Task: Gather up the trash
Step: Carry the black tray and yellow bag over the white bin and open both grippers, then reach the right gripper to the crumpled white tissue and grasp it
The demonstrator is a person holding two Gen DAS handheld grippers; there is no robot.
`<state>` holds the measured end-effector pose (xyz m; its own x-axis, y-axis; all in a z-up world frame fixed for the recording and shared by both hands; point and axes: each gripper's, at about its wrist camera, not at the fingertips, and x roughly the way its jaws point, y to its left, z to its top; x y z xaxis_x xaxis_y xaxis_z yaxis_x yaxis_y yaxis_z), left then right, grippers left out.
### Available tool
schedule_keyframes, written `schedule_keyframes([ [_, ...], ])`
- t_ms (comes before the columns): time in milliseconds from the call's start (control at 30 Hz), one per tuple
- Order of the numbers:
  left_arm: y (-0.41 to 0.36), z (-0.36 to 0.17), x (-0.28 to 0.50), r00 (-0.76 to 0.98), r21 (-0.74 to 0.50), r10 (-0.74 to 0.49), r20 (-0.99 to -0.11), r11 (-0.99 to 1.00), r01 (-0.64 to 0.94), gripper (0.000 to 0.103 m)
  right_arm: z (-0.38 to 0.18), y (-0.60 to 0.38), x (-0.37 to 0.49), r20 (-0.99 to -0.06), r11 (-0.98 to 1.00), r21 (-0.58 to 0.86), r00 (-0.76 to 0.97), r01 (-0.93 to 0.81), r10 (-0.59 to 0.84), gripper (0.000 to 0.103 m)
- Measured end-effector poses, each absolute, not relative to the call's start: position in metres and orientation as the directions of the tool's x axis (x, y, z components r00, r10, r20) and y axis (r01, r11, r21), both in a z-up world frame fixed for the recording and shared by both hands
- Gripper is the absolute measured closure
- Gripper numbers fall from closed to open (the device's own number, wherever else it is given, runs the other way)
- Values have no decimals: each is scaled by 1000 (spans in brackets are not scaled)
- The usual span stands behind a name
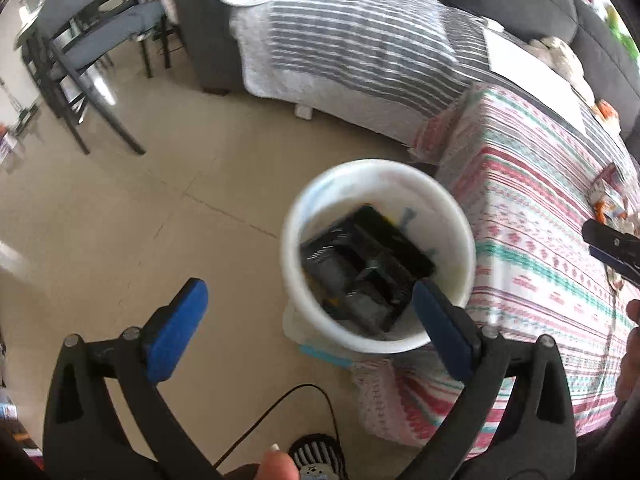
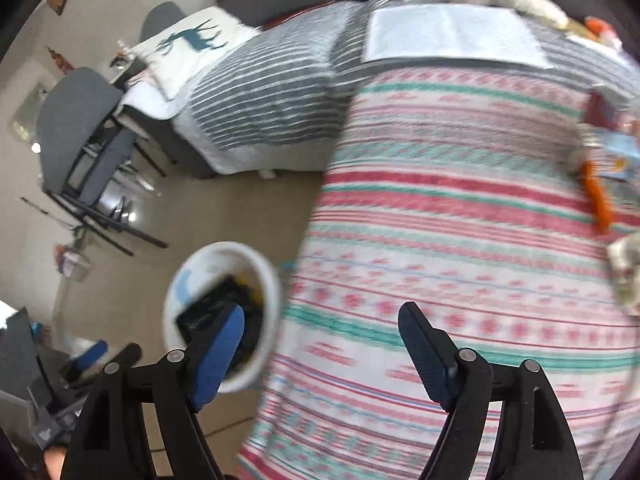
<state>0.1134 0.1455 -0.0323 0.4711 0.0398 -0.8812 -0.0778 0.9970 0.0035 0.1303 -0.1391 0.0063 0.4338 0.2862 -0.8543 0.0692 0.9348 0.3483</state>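
One white bucket [image 1: 378, 258] stands on the floor [image 1: 140, 216] beside the striped bedspread [image 2: 460, 240], with one black tray [image 1: 366, 268] inside. The tray looks light, stiff and thin; take it by a rim. Left claw [image 1: 308, 332] and right claw [image 2: 320, 354] are both released, holding nothing.

Bright, even daylight; glare patches on glossy beige tiled floor [image 1: 100, 92]; motion blur throughout, worst in right wrist view; fisheye bending, dark corners.
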Motion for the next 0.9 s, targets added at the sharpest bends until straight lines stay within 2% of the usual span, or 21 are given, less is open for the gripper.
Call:
schedule_keyframes([
  [467, 22, -19, 121, 485, -12, -76, -871, 991, 133, 1, 19, -286, 71, -874, 932, 254, 474, 259, 107, 17],
  [567, -1, -23, 122, 471, -27, -99, -876, 987, 157, 1, 18, -311, 61, -872, 928, 234, 485, 289, 68, 11],
  [633, -12, -22, 122, 471, -41, -117, -874, 985, 169, 1, 19, -328, 54, -866, 927, 210, 499, 310, 29, 3],
  [733, -26, -16, 124, 492, -70, -146, -858, 983, 171, 1, 20, -351, 46, -858, 923, 177, 513, 340, -25, 3],
  [900, -47, -18, 128, 507, -80, -167, -846, 979, 189, 1, 11, -393, 34, -863, 897, 202, 504, 392, -26, 3],
])
